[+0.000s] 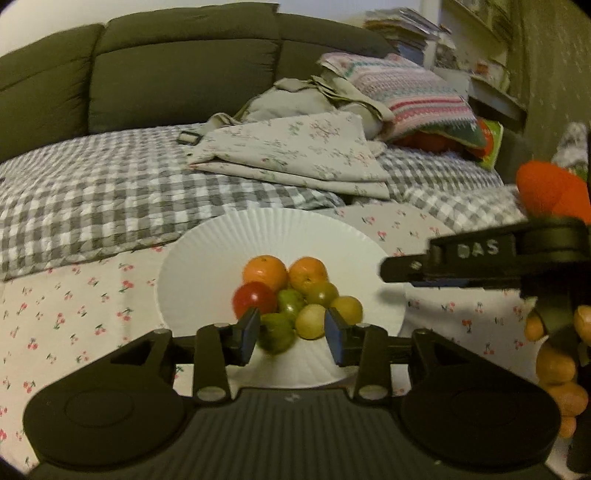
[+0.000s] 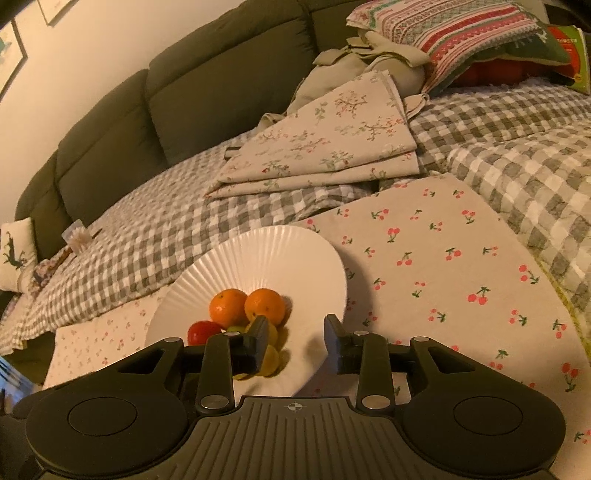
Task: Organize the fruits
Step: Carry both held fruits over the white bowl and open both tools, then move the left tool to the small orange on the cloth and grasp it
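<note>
I am working in a home, in a bedroom or living room by the look of it. A dark green padded sofa back point(image 1: 166, 66) runs behind a grey checked quilt point(image 1: 92, 192), with folded floral linen point(image 1: 295, 151), a striped knitted cushion point(image 1: 417, 96) and a cherry-print cloth point(image 2: 443, 258) spread about. Framed pictures point(image 2: 11, 55) hang on the wall, and papers point(image 1: 402, 29) are stacked up behind.

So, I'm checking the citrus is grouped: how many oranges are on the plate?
2. One orange and the other orange sit side by side at the back of the pile on the white plate; none seem hidden.
</note>
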Tool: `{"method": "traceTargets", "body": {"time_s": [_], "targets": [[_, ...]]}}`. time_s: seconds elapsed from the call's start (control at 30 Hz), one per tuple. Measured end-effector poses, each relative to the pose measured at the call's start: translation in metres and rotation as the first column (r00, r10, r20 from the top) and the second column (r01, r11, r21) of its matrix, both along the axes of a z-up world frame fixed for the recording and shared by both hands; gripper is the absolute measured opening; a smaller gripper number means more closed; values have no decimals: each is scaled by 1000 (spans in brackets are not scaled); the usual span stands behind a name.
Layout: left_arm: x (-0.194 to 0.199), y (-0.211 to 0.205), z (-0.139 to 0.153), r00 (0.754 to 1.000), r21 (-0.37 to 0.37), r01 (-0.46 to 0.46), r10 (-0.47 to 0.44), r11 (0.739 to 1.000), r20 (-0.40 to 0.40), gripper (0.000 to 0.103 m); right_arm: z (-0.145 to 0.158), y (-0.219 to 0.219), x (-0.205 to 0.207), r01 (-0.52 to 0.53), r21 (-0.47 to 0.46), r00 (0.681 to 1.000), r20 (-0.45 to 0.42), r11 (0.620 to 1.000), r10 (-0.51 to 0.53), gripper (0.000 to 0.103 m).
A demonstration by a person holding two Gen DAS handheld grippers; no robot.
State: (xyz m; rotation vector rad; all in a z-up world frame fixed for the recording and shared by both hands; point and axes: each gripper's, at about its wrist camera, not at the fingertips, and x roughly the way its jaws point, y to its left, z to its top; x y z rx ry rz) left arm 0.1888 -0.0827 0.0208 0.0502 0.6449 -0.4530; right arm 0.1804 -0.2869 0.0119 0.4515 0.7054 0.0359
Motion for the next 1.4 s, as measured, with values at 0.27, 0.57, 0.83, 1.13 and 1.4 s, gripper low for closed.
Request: {"method": "traceTargets", "body": {"time_s": [0.27, 0.57, 0.83, 1.13, 1.4], "targets": [[9, 33, 8, 995, -65, -96, 93, 993, -44, 38, 6, -13, -7, 35, 47, 999, -4, 998, -35, 34], [0, 51, 5, 985, -47, -148, 144, 988, -90, 40, 17, -8, -22, 10, 53, 1000, 6, 999, -10, 46], [-23, 54, 11, 984, 7, -156, 156, 988, -89, 52, 28, 8, -38, -44, 12, 999, 6, 999, 44, 53], [-49, 60, 16, 981, 57, -172, 177, 983, -82, 63, 46, 24, -61, -91, -24, 995, 28, 996, 91, 66], [-71, 70, 20, 977, 43, -183, 186, 982, -99, 66, 57, 37, -84, -124, -41, 991, 46, 991, 126, 75]]}}
